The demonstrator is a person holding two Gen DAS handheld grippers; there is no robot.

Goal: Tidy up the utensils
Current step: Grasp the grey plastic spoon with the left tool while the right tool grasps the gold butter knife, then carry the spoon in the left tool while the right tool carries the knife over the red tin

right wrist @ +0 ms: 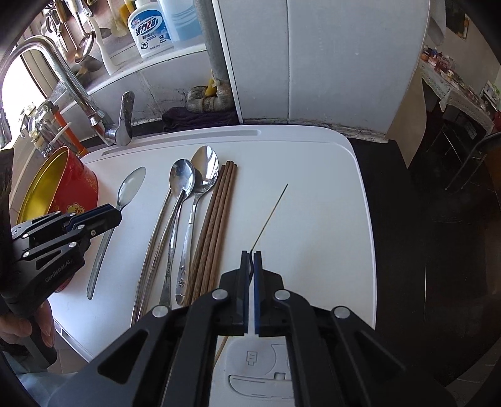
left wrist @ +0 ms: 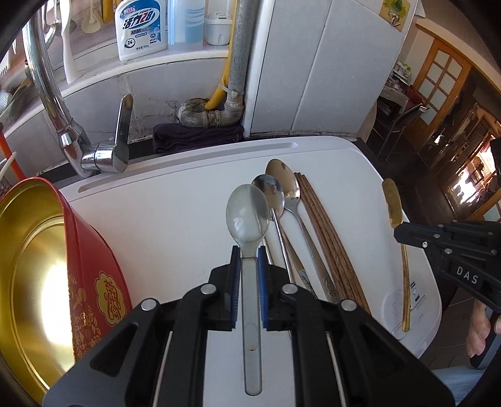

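My left gripper [left wrist: 249, 252] is shut on a clear plastic spoon [left wrist: 248, 213], held above the white board [left wrist: 156, 219]; it also shows in the right wrist view [right wrist: 106, 216] with the clear spoon [right wrist: 130, 188]. My right gripper [right wrist: 251, 255] is shut on a thin gold spoon [right wrist: 272, 213], seen edge-on; in the left wrist view the right gripper [left wrist: 399, 231] grips the gold spoon [left wrist: 391, 200] below its bowl. Two steel spoons [right wrist: 181, 184] and brown wooden chopsticks [right wrist: 213, 219] lie side by side on the board.
A red tin with a gold inside [left wrist: 47, 281] stands at the board's left edge. A chrome tap [left wrist: 94, 150] rises behind it. Detergent bottles [left wrist: 141, 28] stand on a ledge at the back. The board's right edge drops to a dark floor [right wrist: 438, 219].
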